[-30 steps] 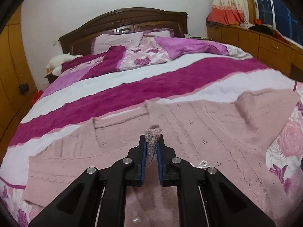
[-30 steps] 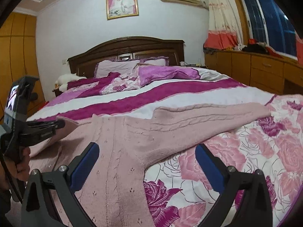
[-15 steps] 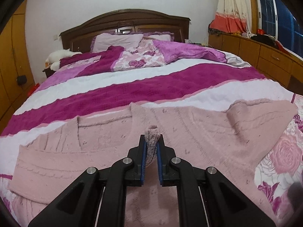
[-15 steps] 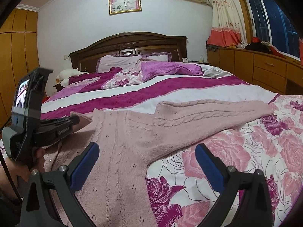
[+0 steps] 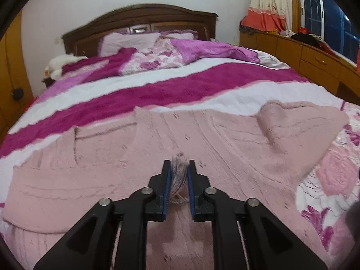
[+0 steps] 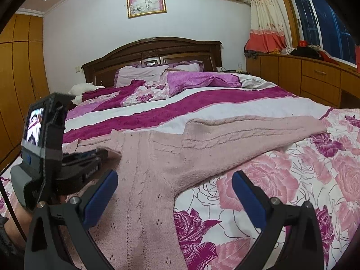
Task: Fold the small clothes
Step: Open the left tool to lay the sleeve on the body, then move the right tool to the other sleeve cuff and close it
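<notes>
A pale pink knitted cardigan (image 5: pixel 202 139) lies spread on the bed, one sleeve stretched out to the right (image 6: pixel 247 132). My left gripper (image 5: pixel 179 168) hovers over the cardigan's middle; a blurred fold of knit (image 5: pixel 178 175) sits between its jaws, which stand slightly apart. The left gripper also shows in the right wrist view (image 6: pixel 101 154), low over the cardigan's left part. My right gripper (image 6: pixel 174 193) is open and empty, just above the cardigan's armpit and side edge.
The bed carries a magenta-and-white striped blanket (image 5: pixel 157 92) beyond the cardigan and a rose-print sheet (image 6: pixel 292 180) to the right. Pillows (image 6: pixel 144 73) and a dark headboard (image 6: pixel 153 47) lie at the far end. Wooden drawers (image 6: pixel 315 76) line the right wall.
My left gripper has carried the pinched knit forward and its jaws have eased apart a little; the fold is blurred. The right gripper has barely moved.
</notes>
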The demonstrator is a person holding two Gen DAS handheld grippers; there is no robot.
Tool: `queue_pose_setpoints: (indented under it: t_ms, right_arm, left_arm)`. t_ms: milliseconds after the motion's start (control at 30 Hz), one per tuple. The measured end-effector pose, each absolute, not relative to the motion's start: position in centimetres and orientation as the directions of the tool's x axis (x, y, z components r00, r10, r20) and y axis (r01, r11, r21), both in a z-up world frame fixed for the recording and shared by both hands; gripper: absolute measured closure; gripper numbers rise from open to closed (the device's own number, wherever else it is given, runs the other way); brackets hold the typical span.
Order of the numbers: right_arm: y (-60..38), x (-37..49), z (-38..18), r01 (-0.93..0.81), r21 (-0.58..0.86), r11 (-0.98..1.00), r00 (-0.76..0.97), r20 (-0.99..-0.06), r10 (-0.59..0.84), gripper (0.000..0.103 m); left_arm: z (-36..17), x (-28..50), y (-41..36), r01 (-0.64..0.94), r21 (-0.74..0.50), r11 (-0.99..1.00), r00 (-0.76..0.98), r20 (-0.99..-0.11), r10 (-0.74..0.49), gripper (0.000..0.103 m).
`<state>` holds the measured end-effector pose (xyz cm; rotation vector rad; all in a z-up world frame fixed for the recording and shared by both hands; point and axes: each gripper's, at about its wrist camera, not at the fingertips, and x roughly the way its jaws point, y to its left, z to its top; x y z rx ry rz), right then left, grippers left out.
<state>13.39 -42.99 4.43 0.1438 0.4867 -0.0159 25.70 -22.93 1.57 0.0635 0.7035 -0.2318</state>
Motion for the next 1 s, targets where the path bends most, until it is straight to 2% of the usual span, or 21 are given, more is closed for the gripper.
queue_pose_setpoints:
  t_ms: [100, 200, 300, 533, 733, 867, 1000]
  right_arm:
    - [-43.8, 13.3, 4.4, 0.066, 0.158, 0.985, 0.887, -0.461, 0.015, 0.000]
    - [-44.8, 13.2, 4.1, 0.109, 0.181, 0.977, 0.881, -0.472, -0.011, 0.000]
    - [-45.5, 13.4, 3.5, 0.139, 0.208, 0.968, 0.859, -0.511, -0.014, 0.000]
    - [-46.8, 13.9, 1.7, 0.102, 0.295, 0.950, 0.839, -0.539, 0.077, 0.000]
    - [-45.7, 13.4, 1.8, 0.078, 0.258, 0.963, 0.843, -0.533, 0.075, 0.000]
    - [-46.0, 12.5, 2.6, 0.060, 0.255, 0.965, 0.858, -0.508, 0.081, 0.000]
    - [-49.5, 11.3, 4.3, 0.044, 0.296, 0.954, 0.892, -0.443, 0.096, 0.000]
  left_arm:
    - [2.3, 24.8, -22.2, 0.243, -0.070, 0.967, 0.736, -0.636, -0.232, 0.102]
    - [3.5, 23.2, -21.3, 0.223, -0.039, 0.974, 0.772, -0.603, -0.201, 0.095]
    - [4.7, 21.4, -19.8, 0.228, -0.007, 0.974, 0.786, -0.589, -0.188, 0.095]
    - [6.1, 15.7, -12.1, 0.176, 0.013, 0.984, 0.806, -0.576, -0.137, 0.089]
    - [4.9, 12.5, -3.0, 0.020, 0.065, 0.998, 0.811, -0.585, 0.022, 0.089]
    - [3.9, 10.9, 3.3, -0.138, -0.013, 0.990, 0.834, -0.542, 0.109, 0.089]
    - [2.0, 10.7, 7.7, -0.213, -0.057, 0.975, 0.801, -0.582, 0.141, 0.089]
